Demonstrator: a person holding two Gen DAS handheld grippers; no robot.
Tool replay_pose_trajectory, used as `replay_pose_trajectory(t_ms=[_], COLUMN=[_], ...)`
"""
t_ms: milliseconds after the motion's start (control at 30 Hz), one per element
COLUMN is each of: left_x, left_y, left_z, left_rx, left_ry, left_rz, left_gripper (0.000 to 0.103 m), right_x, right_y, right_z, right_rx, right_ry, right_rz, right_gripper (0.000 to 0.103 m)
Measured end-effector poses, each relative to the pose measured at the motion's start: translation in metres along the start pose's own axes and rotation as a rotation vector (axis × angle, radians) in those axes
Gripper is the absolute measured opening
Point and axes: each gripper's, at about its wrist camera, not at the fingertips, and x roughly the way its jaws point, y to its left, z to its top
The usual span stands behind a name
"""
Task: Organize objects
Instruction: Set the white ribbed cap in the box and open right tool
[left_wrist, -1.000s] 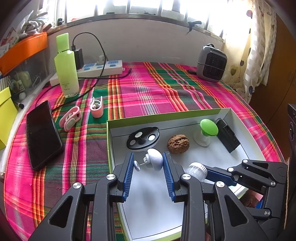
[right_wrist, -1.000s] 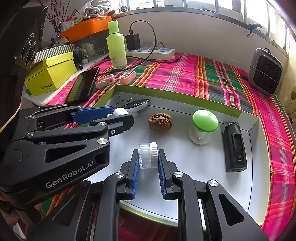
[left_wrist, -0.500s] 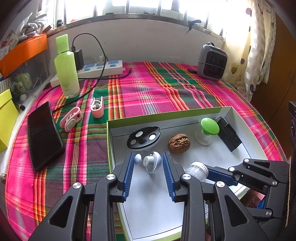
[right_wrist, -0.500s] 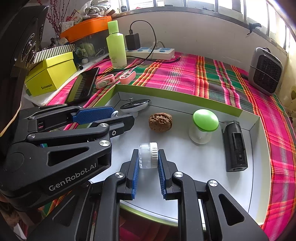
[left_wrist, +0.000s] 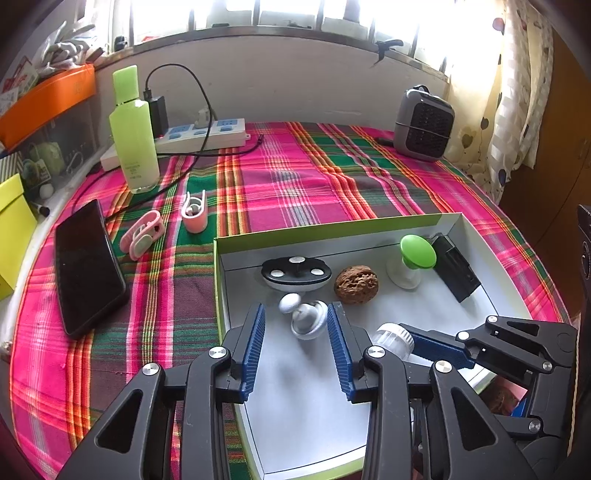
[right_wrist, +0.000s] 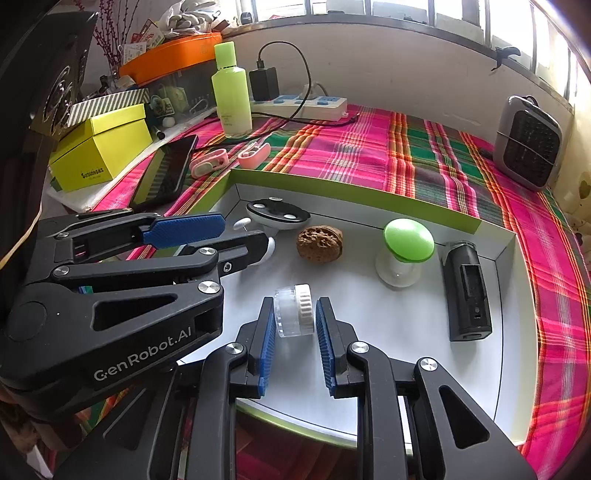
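Note:
A white box with a green rim lies on the plaid cloth. My left gripper hangs over the box's left part, its jaws opening. A silver knob rests on the box floor between the pads, loose. My right gripper is beside it, jaws opening too. A small clear jar with a white cap lies on its side between the pads, with a gap at the cap side.
Inside the box are a black-and-white disc, a walnut, a green-topped stand and a black device. Left of the box lie a phone and two pink clips. A green bottle, power strip and heater stand behind.
The left jaws have widened and the silver knob has dropped and rolled onto the box floor. The right jaws have parted from the jar. Neither hand has shifted.

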Motion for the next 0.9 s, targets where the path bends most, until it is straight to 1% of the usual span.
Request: replay_pose_trajectory(t_ms=[33,267,333,900], left_x=[-0.001,-0.009,-0.013,-0.041], left_y=[0.0,-0.002,-0.001,0.001], left_z=[-0.001,-0.001,-0.001,-0.008], left_rx=[-0.001,0.003,0.002,-0.013], left_ry=[0.001,-0.013,-0.017,-0.051], left_rz=[-0.003,0.007,0.013,0.016], left_gripper=[0.035,0.042,0.042,0.044], right_x=[0.0,-0.005,-0.006,-0.026], right_y=[0.0,0.002,0.002,0.011], right_z=[0.0,-0.002,-0.003,-0.008], right_rx=[0.002,0.005,0.01,0.014], right_ry=[-0.001,-0.01,-0.012,-0.052], right_rz=[-0.001,-0.007,-0.003,-0.013], right_gripper=[0.028,0.033,0.037,0.039])
